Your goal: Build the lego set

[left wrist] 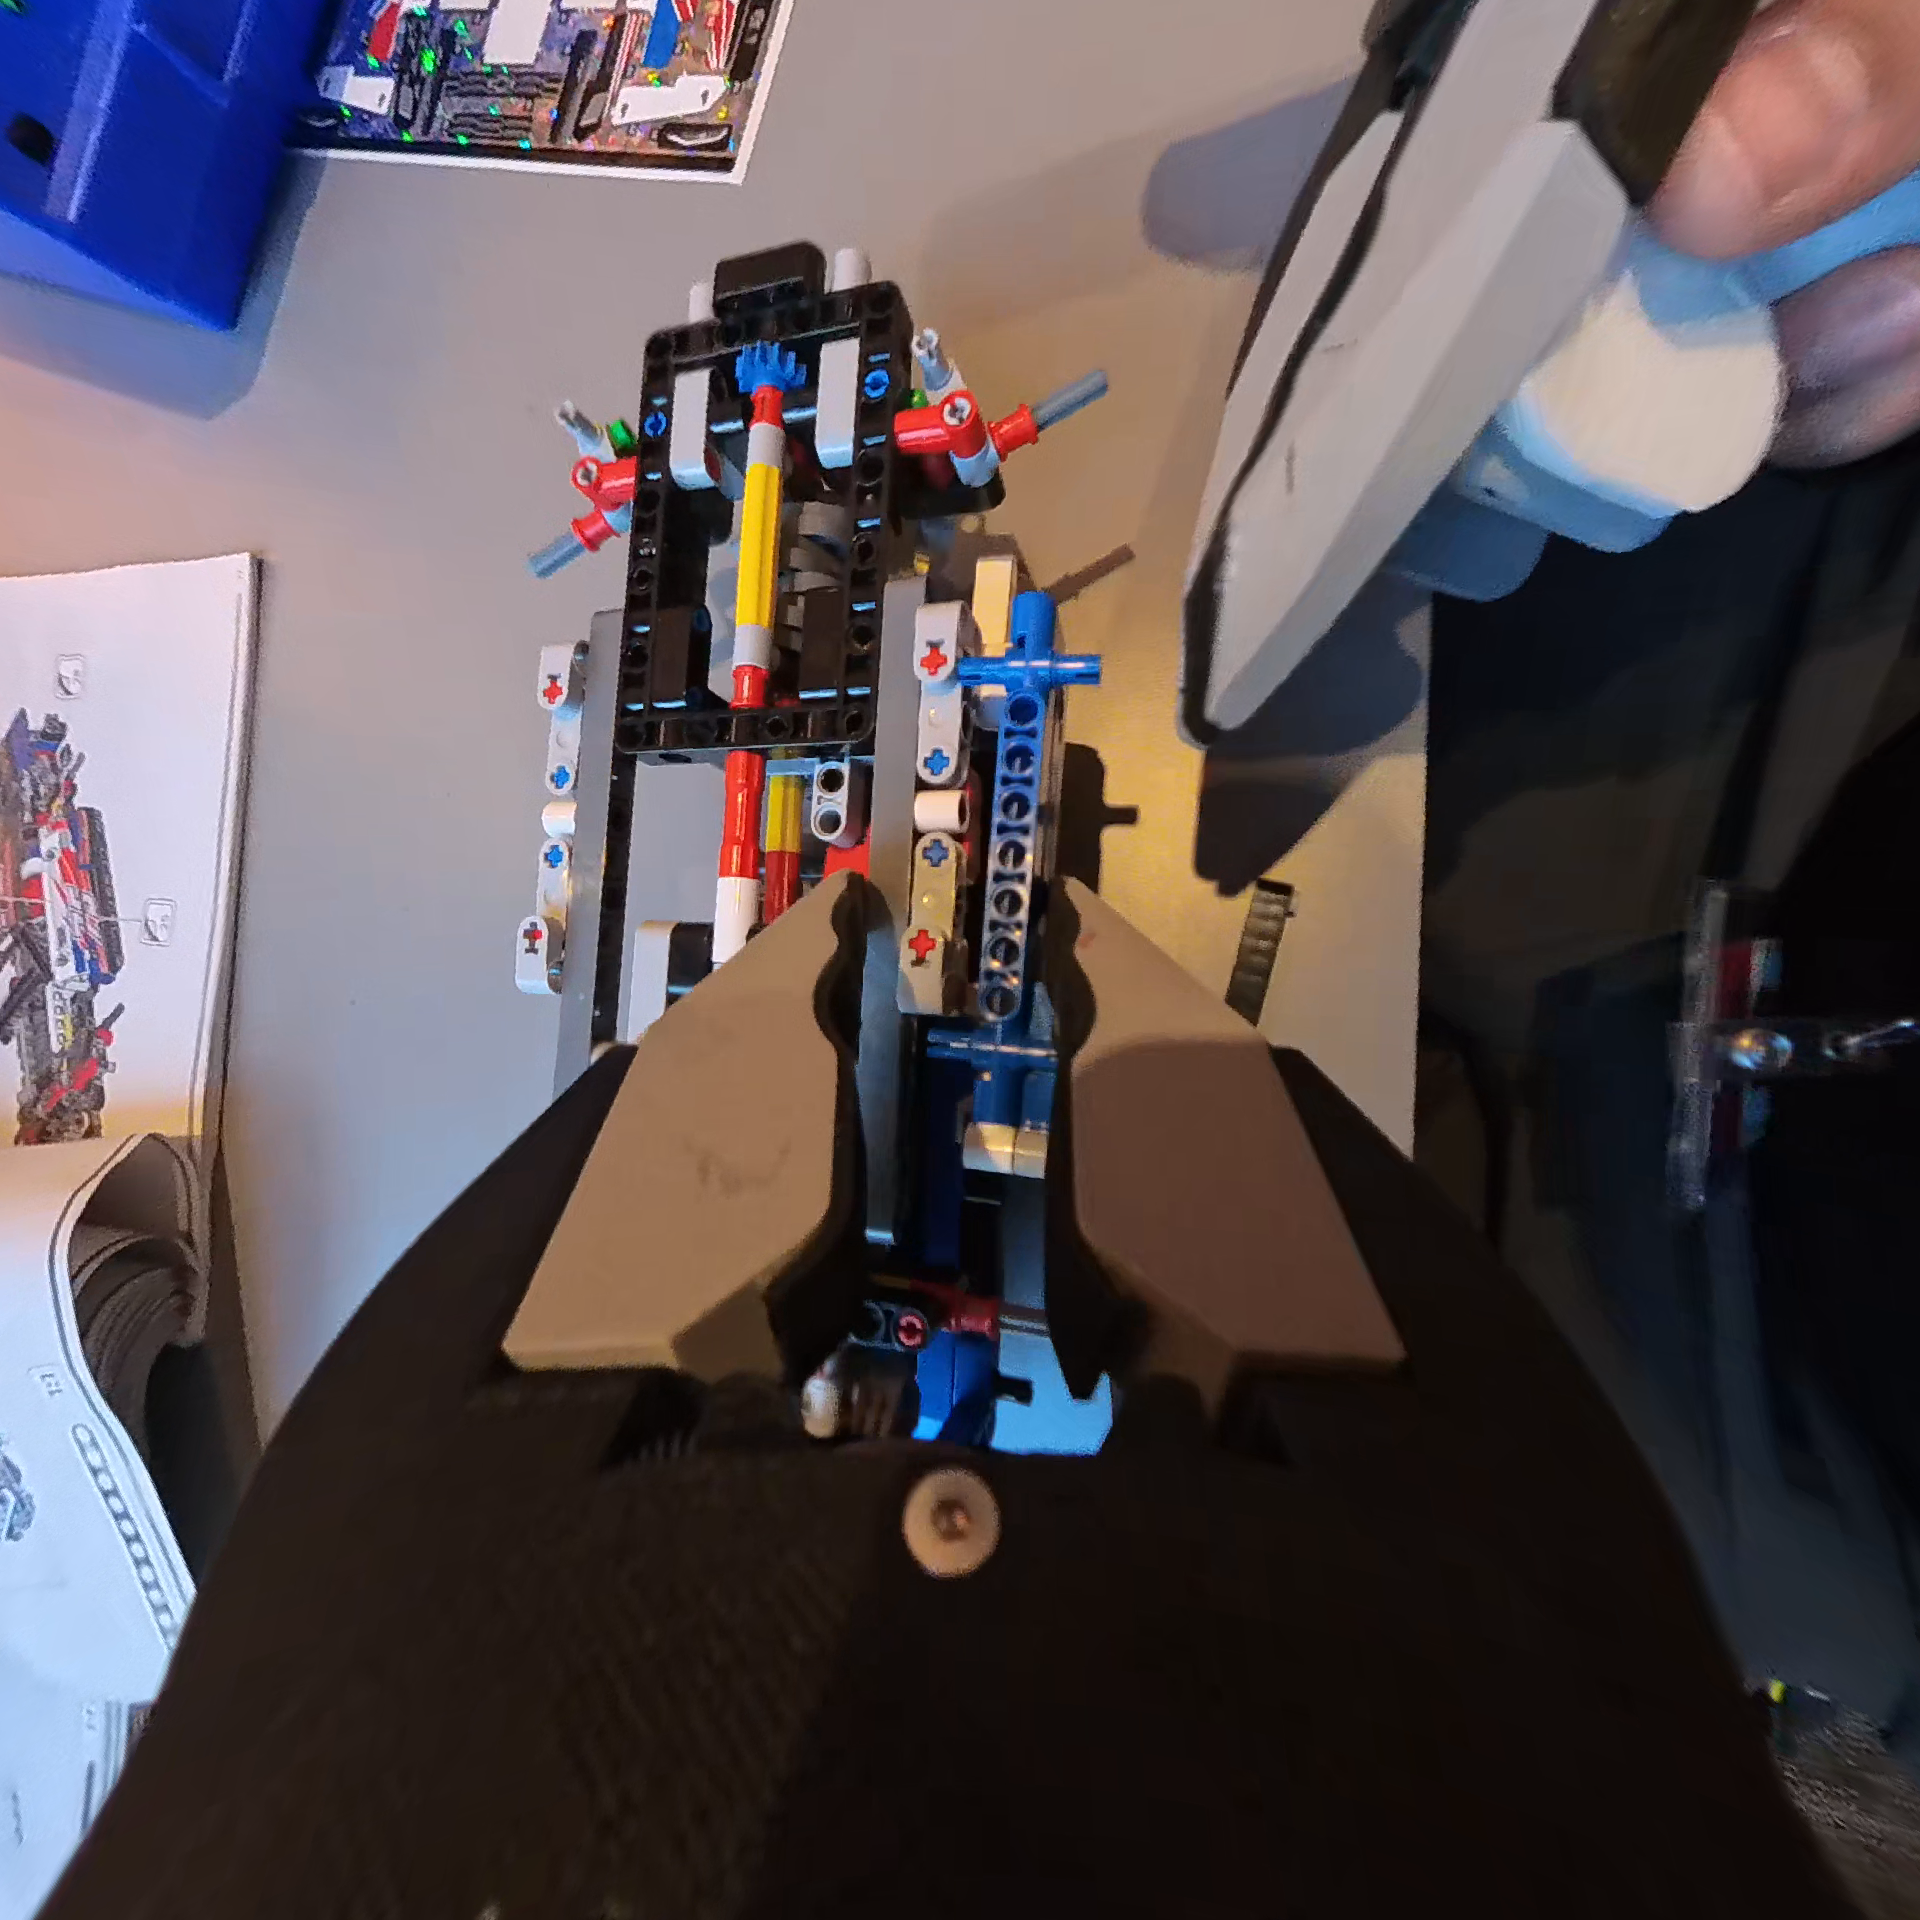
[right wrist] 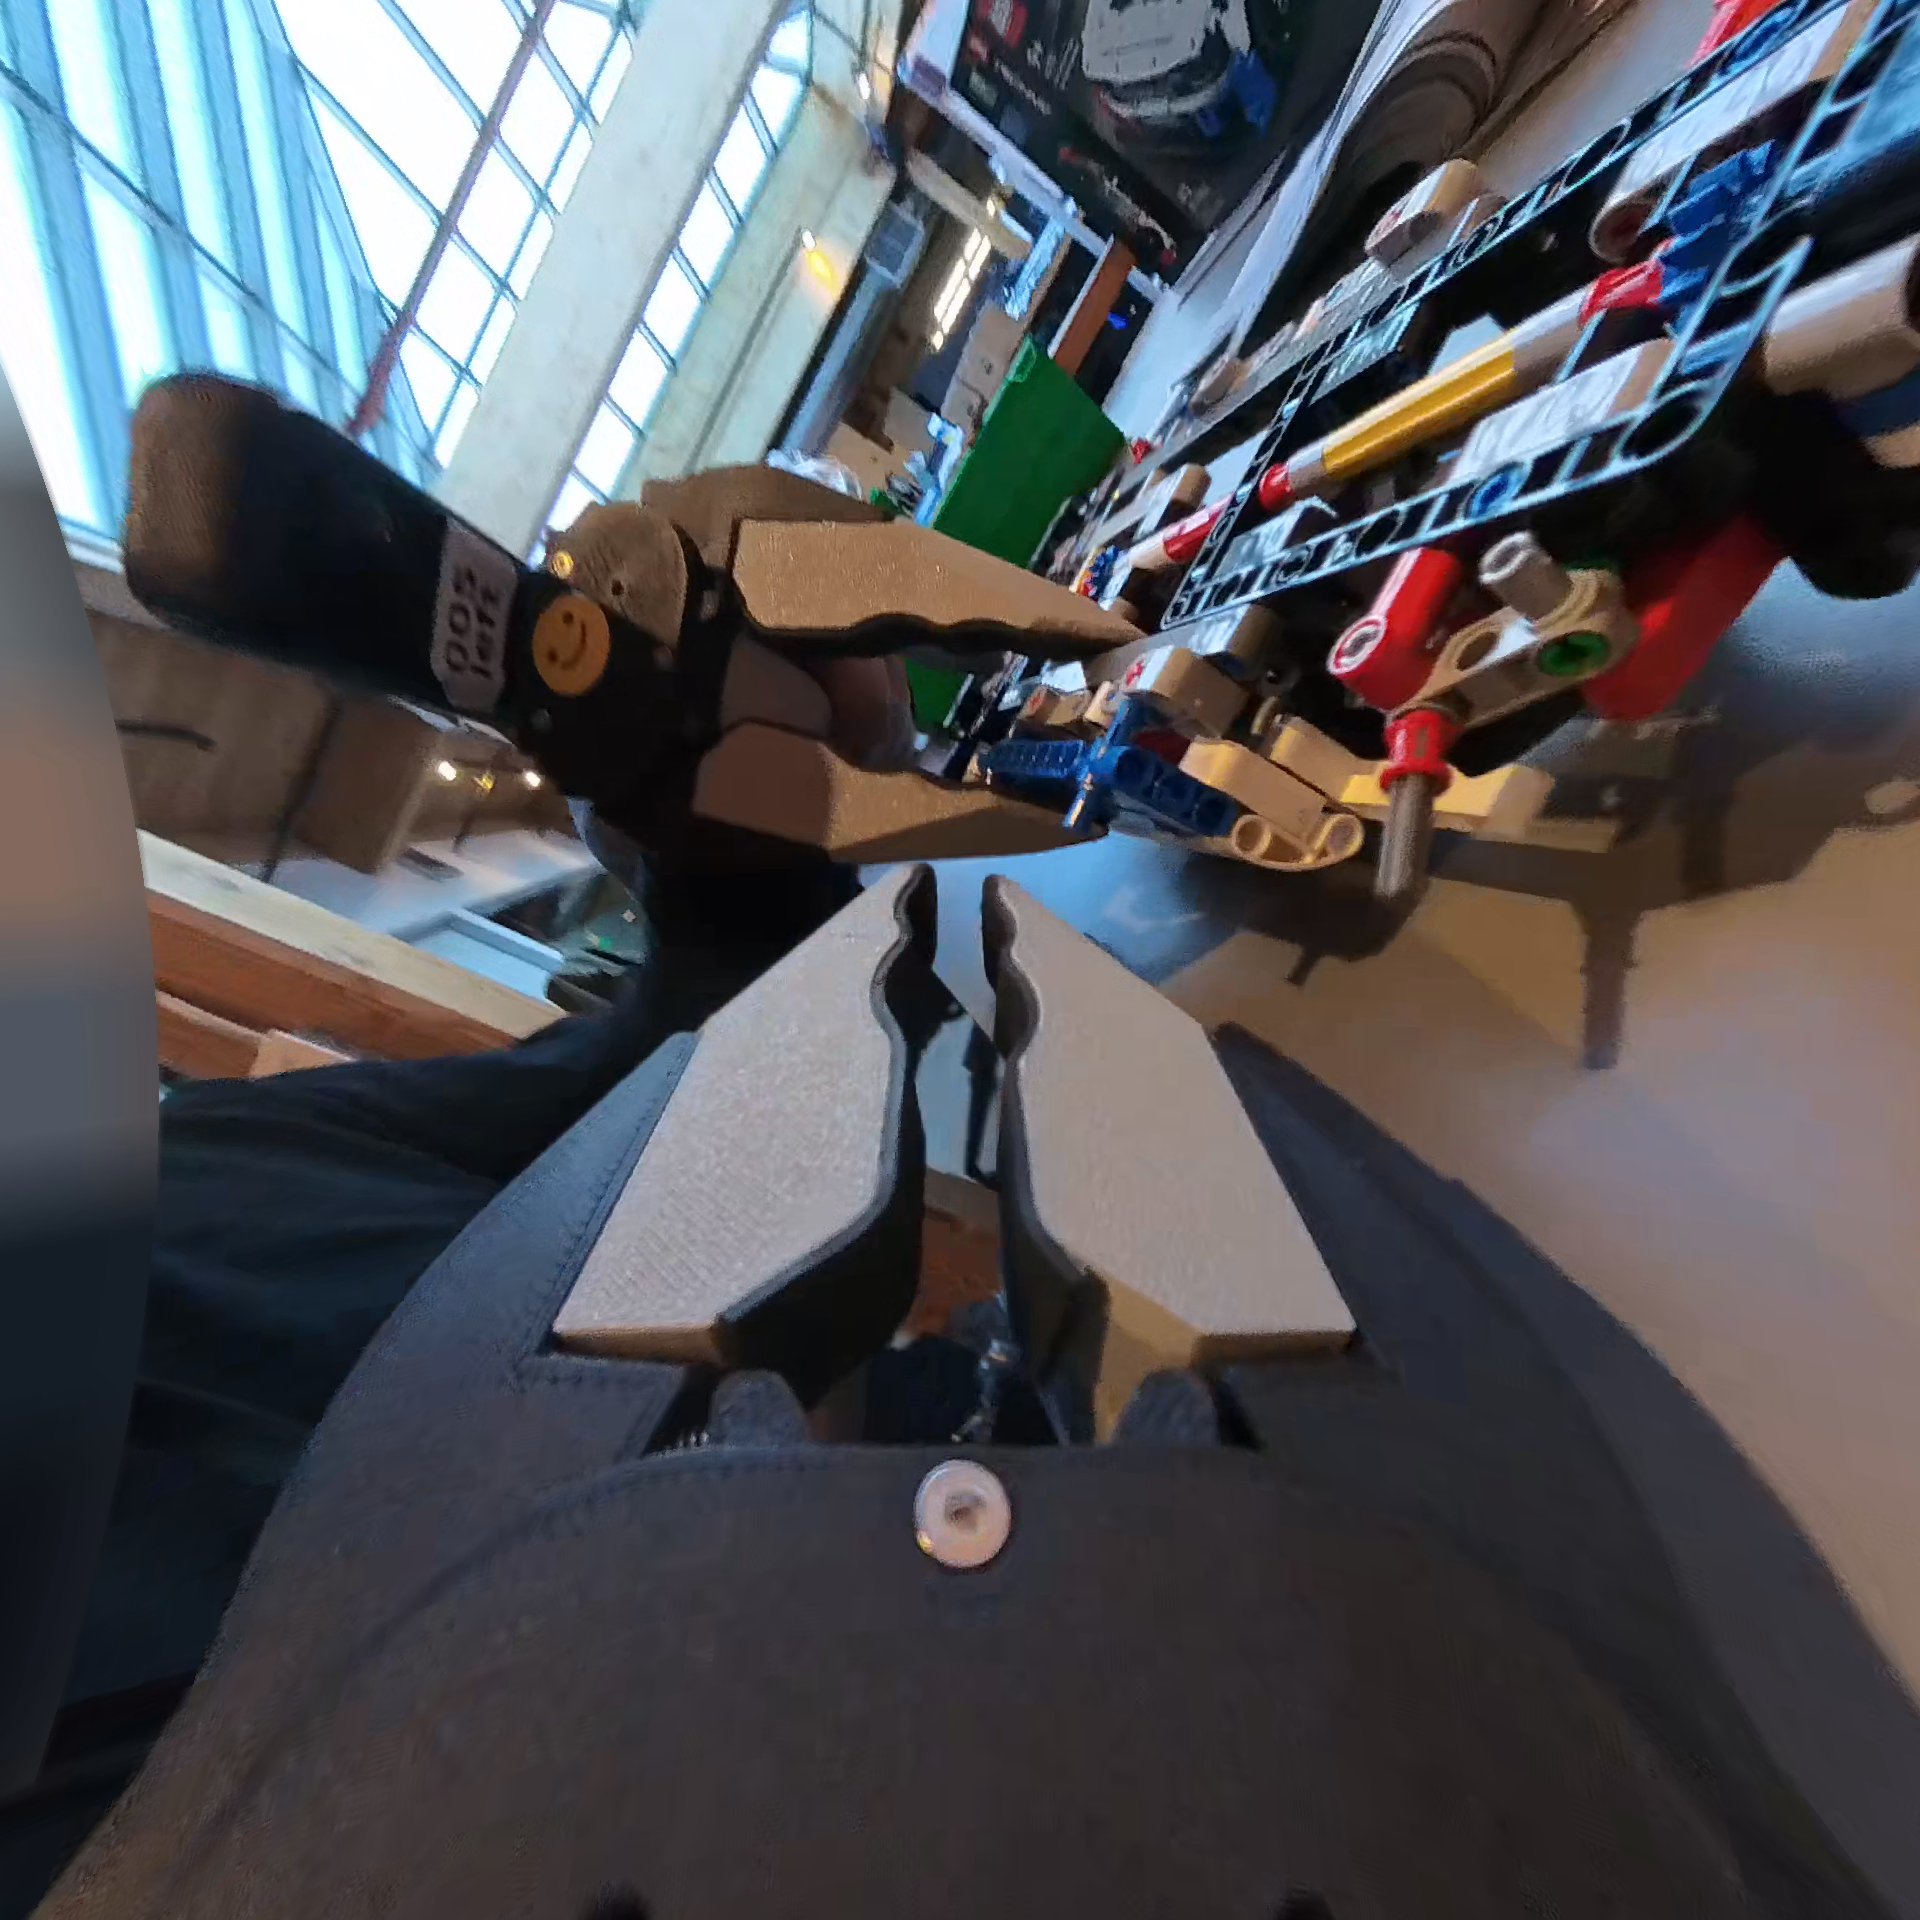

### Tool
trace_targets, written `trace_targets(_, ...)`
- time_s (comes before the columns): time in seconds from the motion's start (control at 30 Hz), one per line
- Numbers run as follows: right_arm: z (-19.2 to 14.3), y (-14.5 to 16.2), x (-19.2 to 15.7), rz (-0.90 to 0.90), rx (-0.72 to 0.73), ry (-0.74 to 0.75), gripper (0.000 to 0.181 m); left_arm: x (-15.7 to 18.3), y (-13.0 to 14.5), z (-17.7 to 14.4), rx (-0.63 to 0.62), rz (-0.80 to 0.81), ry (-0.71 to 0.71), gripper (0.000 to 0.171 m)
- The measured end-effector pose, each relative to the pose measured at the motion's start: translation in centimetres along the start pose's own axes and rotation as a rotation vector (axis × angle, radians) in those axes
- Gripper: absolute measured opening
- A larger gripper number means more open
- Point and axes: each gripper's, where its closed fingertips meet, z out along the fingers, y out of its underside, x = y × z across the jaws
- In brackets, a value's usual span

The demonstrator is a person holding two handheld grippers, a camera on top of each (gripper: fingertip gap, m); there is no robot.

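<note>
Lego chassis [left wrist: 764,582] stands at frame centre on the grey table [left wrist: 395,436]. Left gripper [left wrist: 956,914] clamps its near right rail beside the blue beam [left wrist: 1013,821]. Right gripper [right wrist: 958,891], upper right, nearly closed, carries nothing. Recommend holding the chassis steady while fitting parts.

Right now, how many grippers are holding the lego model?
1. The left gripper is clamped on the lego model, at its near right side. The right gripper hangs beside the model, nearly closed and empty.
</note>
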Motion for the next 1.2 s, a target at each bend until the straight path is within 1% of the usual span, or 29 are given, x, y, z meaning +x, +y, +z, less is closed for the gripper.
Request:
trace_targets(0.2, -0.3, 0.3, 0.8, 0.13, 0.064, -0.054, 0.009, 0.0, -0.1, 0.1, 0.034, 0.009, -0.003, 0.031)
trace_targets(0.3, -0.8, -0.3, 0.9, 0.186, 0.095, -0.083, 0.012, 0.0, -0.1, 0.0, 0.044, 0.009, -0.005, 0.031)
trace_targets(0.4, -0.7, -0.7, 1.0, 0.194, 0.092, -0.067, 0.014, 0.0, -0.1, 0.0, 0.063, 0.005, -0.006, 0.031)
trace_targets(0.47, -0.5, -0.8, 0.9, 0.237, 0.091, -0.079, 0.018, 0.0, -0.1, 0.0, 0.077, 0.005, -0.008, 0.031)
trace_targets(0.57, -0.5, -1.1, 1.0, 0.294, 0.093, -0.094, 0.015, 0.0, 0.0, -0.1, 0.1, 0.001, -0.003, 0.031)
trace_targets(0.9, 0.2, -1.1, 1.4, 0.319, 0.112, -0.051, 0.007, 0.0, 0.2, -0.4, 0.119, -0.003, 0.003, 0.031)
trace_targets(1.03, 0.2, -1.4, 1.7, 0.338, 0.135, -0.049, 0.005, 0.1, 0.3, -0.4, 0.131, -0.003, 0.004, 0.031)
trace_targets(1.2, 0.6, -1.0, 1.5, 0.341, 0.135, -0.051, 0.005, 0.1, 0.2, -0.4, 0.136, -0.005, 0.005, 0.031)
